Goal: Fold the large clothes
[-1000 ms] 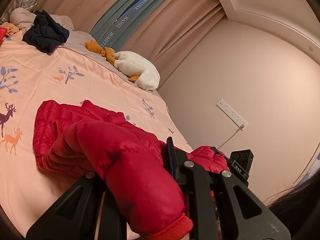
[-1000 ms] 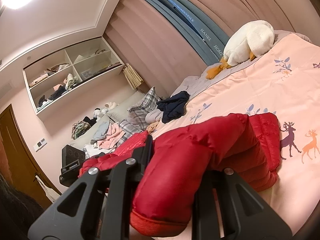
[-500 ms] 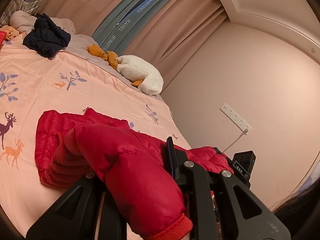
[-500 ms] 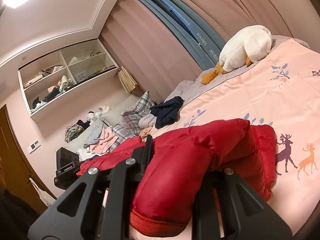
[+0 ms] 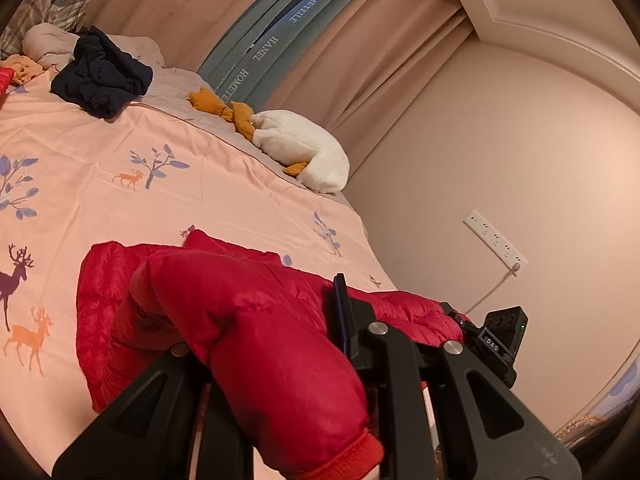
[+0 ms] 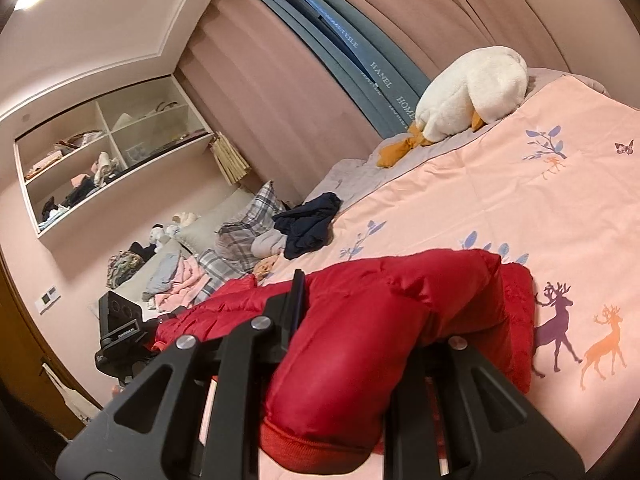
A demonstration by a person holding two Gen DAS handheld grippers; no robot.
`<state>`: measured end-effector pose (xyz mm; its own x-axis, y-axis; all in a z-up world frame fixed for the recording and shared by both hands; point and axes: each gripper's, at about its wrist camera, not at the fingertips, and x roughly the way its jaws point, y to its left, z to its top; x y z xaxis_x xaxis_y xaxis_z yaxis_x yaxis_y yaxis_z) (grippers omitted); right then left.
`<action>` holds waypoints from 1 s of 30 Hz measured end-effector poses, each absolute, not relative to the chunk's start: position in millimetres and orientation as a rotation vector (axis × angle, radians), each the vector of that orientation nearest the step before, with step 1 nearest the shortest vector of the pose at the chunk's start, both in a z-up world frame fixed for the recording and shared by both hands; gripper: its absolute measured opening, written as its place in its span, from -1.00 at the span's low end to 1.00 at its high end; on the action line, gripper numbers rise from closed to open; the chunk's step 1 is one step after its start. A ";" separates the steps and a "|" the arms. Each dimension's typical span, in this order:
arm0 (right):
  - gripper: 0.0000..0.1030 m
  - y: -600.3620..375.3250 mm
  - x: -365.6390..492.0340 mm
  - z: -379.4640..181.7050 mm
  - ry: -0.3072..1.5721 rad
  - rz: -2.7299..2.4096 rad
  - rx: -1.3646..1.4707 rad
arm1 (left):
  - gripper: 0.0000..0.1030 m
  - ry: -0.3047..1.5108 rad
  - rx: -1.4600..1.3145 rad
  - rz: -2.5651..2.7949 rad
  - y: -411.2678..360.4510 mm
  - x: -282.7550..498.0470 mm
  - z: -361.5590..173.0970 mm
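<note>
A red puffer jacket (image 5: 224,304) lies on the pink deer-print bed cover (image 5: 120,168). My left gripper (image 5: 256,344) is shut on one red sleeve, whose ribbed cuff (image 5: 340,456) hangs toward the camera. My right gripper (image 6: 372,344) is shut on the other sleeve of the jacket (image 6: 400,308), cuff (image 6: 320,444) toward the camera. The sleeves hide most of both grippers' fingers. The right gripper's body (image 5: 500,340) shows in the left wrist view, and the left gripper's body (image 6: 120,332) in the right wrist view.
A white plush duck (image 5: 304,152) and a dark navy garment (image 5: 100,76) lie at the far side of the bed. Plaid pillows and loose clothes (image 6: 240,236) pile at the head. Wall shelves (image 6: 108,152) hold clutter. A power strip (image 5: 496,240) is on the wall.
Both grippers, still holding the sleeves, have risen and drawn back slightly; the bed and plush duck sit a little lower and farther in both views.
</note>
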<state>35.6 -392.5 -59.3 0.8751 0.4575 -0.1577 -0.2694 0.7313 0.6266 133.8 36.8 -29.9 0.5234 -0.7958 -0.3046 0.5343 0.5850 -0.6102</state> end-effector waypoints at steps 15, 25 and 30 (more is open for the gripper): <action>-0.67 -390.4 89.0 -92.4 0.425 0.324 0.610 | -0.66 0.698 -0.500 -0.730 29.2 192.2 -70.6; -0.67 -386.6 116.5 -108.5 0.486 0.287 0.569 | -0.66 0.761 -0.485 -0.672 24.4 215.0 -93.0; -0.67 -386.2 136.5 -107.7 0.498 0.271 0.554 | -0.66 0.773 -0.480 -0.641 19.2 234.8 -94.2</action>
